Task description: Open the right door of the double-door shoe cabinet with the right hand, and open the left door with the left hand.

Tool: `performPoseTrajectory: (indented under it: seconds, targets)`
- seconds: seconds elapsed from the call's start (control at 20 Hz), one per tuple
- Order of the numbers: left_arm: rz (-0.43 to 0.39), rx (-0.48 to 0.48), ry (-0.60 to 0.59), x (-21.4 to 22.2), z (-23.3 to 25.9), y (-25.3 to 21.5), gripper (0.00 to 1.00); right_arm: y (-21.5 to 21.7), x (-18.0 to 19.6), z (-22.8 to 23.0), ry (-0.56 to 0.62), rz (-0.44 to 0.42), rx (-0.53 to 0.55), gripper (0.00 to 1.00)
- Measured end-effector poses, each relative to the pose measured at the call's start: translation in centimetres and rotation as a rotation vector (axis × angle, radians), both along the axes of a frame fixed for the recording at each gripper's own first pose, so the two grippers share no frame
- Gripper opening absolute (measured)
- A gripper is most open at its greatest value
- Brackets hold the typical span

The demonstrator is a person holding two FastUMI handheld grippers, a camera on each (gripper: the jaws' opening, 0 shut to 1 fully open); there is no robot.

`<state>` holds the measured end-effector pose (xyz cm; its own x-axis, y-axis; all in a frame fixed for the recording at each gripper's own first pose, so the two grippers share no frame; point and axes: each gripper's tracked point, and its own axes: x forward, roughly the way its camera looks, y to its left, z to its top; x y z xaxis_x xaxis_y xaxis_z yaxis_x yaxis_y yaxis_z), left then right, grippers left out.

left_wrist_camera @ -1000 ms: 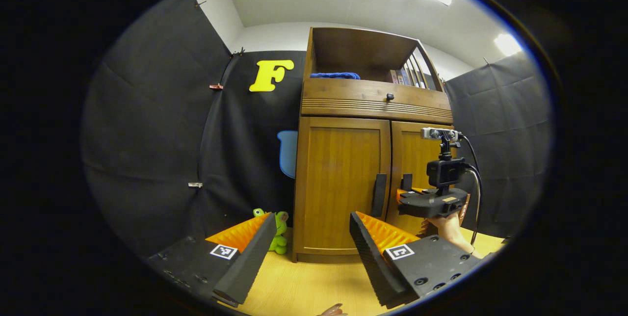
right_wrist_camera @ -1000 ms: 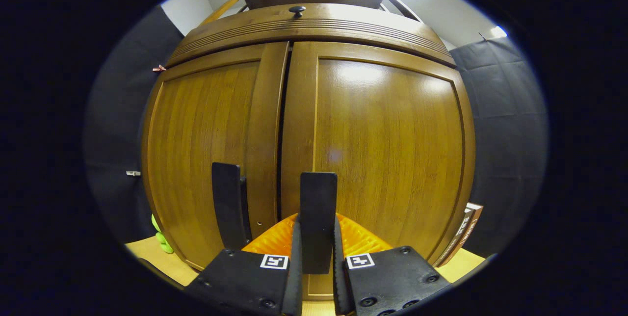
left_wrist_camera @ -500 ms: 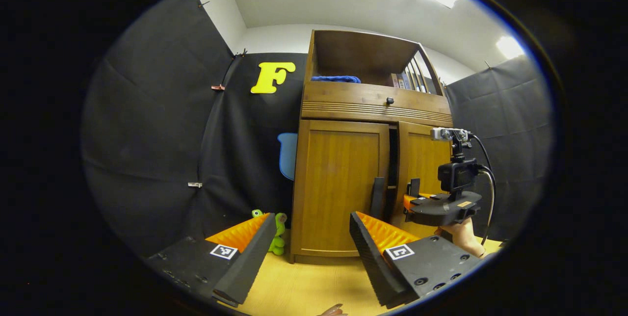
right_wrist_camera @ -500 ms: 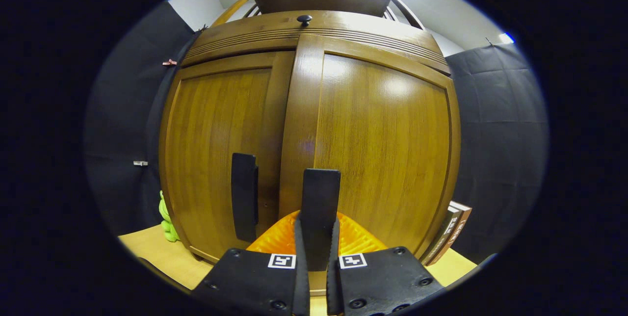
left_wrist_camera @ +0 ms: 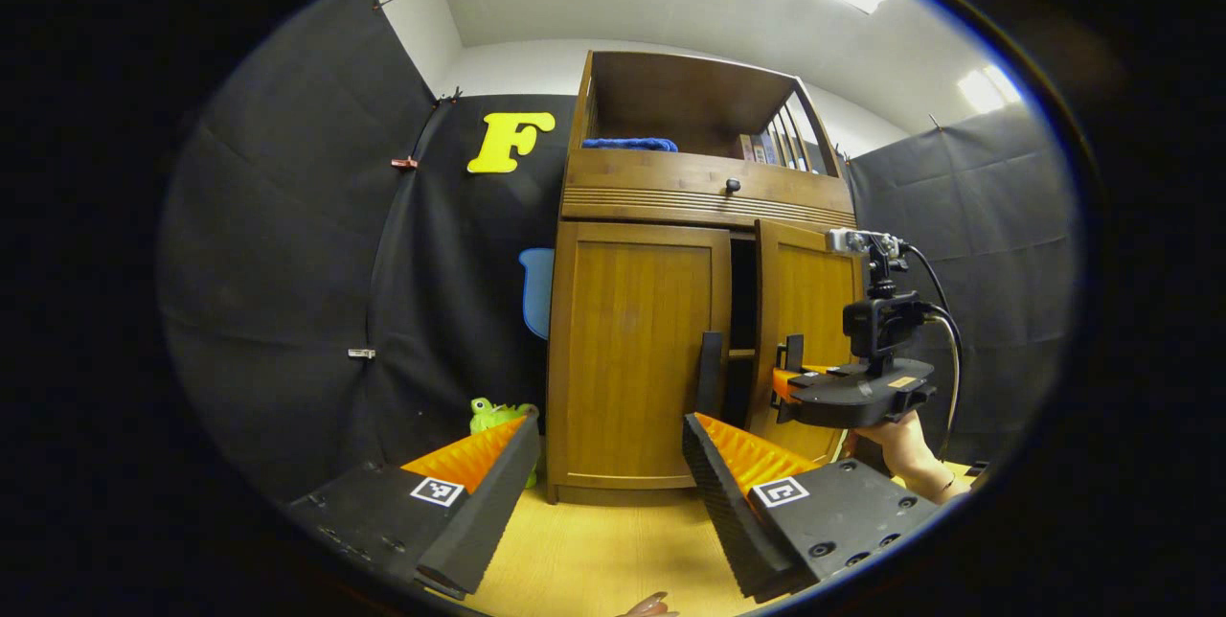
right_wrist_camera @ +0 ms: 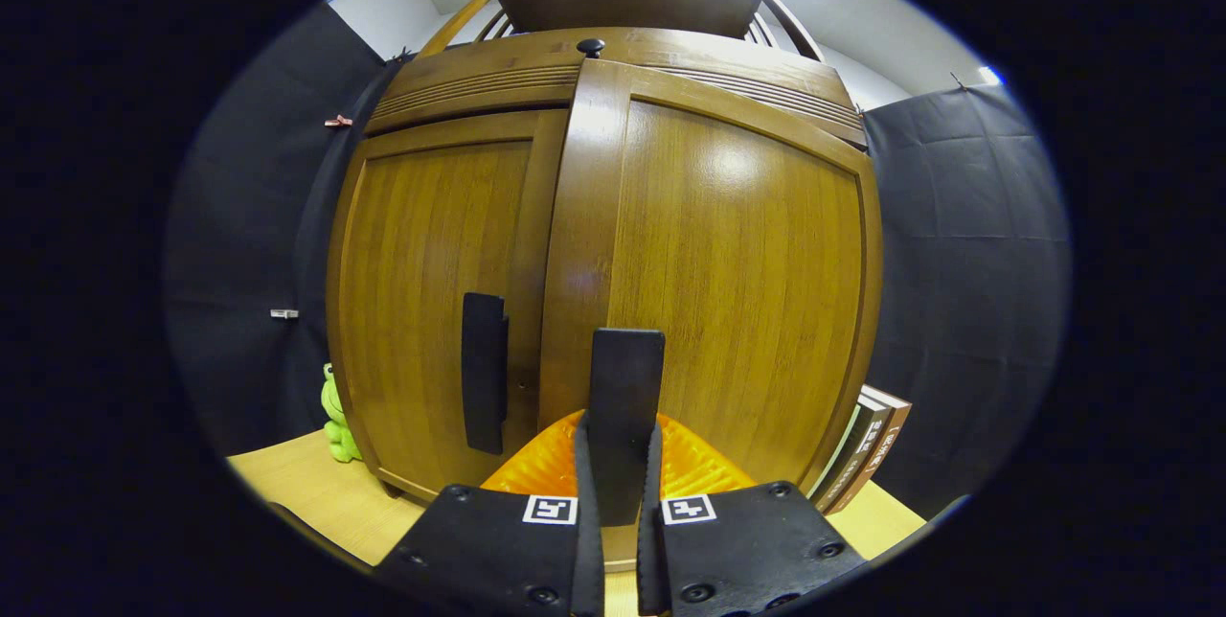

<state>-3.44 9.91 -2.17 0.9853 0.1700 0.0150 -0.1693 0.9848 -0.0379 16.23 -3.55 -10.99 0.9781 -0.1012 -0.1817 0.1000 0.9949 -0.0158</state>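
Observation:
A brown wooden shoe cabinet (left_wrist_camera: 704, 186) stands against the booth wall. Its right door (left_wrist_camera: 805, 310) (right_wrist_camera: 737, 282) is swung partly out, with a dark gap beside it. In the right gripper view my right gripper (right_wrist_camera: 618, 502) is shut on that door's dark vertical handle (right_wrist_camera: 624, 406). The left gripper view shows the right gripper (left_wrist_camera: 783, 382) at that handle (left_wrist_camera: 793, 351), held by a hand (left_wrist_camera: 905, 449). The left door (left_wrist_camera: 637, 358) (right_wrist_camera: 431, 282) is closed, its dark handle (left_wrist_camera: 710, 373) (right_wrist_camera: 484, 373) untouched. My left gripper (left_wrist_camera: 603, 492) hangs open in front of the left door, well short of it.
A green plush toy (left_wrist_camera: 493, 416) (right_wrist_camera: 335, 421) sits on the wooden floor (left_wrist_camera: 594, 555) left of the cabinet. Books (right_wrist_camera: 867, 449) lean at the cabinet's right side. A drawer with a dark knob (left_wrist_camera: 733, 184) (right_wrist_camera: 590, 47) and an open shelf holding a blue cloth (left_wrist_camera: 627, 144) are above.
The right door has swung out from closed, pulled by the right gripper on its handle; a dark gap has opened. The left gripper stays open and has shifted slightly.

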Motion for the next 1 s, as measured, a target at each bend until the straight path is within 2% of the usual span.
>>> performPoseTrajectory:
  seconds: [0.05, 0.1, 0.2, 0.25, 0.35, 0.4, 0.45, 0.55, 0.65, 0.7, 0.8, 1.0]
  targets:
    - [-0.001, -0.007, -0.004, 0.2, 0.0, -0.1, 0.90, -0.1, -0.3, 0.0, -0.001, 0.004, -0.001, 0.17]
    - [-0.005, -0.013, -0.008, 0.3, 0.1, -0.3, 0.94, -0.1, -0.6, 0.2, -0.002, 0.010, -0.002, 0.17]
    - [-0.020, -0.024, -0.013, 1.0, 0.2, -0.9, 0.94, -0.3, -1.5, 0.3, -0.001, 0.022, 0.003, 0.17]
    - [-0.028, -0.027, -0.015, 1.3, 0.2, -1.3, 0.90, -0.5, -1.9, 0.4, -0.002, 0.028, 0.007, 0.17]
    - [-0.048, -0.029, -0.022, 1.9, 0.4, -2.2, 0.94, -0.9, -2.8, 0.8, -0.003, 0.037, 0.012, 0.17]
    - [-0.058, -0.031, -0.028, 2.2, 0.5, -2.7, 0.90, -1.1, -3.3, 0.9, -0.001, 0.041, 0.010, 0.17]
    - [-0.071, -0.034, -0.031, 2.4, 0.4, -3.3, 0.94, -1.3, -3.9, 1.1, -0.002, 0.045, 0.008, 0.17]
    - [-0.101, -0.041, -0.034, 3.0, 0.4, -4.5, 0.90, -1.8, -4.9, 1.3, 0.002, 0.053, 0.004, 0.17]
    - [-0.122, -0.045, -0.032, 3.5, 0.2, -5.5, 0.94, -2.3, -5.9, 1.4, 0.001, 0.061, 0.000, 0.17]
    - [-0.131, -0.044, -0.024, 3.7, 0.2, -5.8, 0.90, -2.5, -6.3, 1.6, 0.000, 0.064, 0.003, 0.17]
    - [-0.145, -0.040, -0.007, 4.0, -0.3, -6.4, 0.94, -3.2, -7.3, 1.8, -0.002, 0.064, 0.012, 0.17]
    - [-0.163, -0.038, 0.004, 4.2, -0.5, -7.3, 0.94, -4.6, -9.1, 2.2, -0.015, 0.047, 0.006, 0.17]
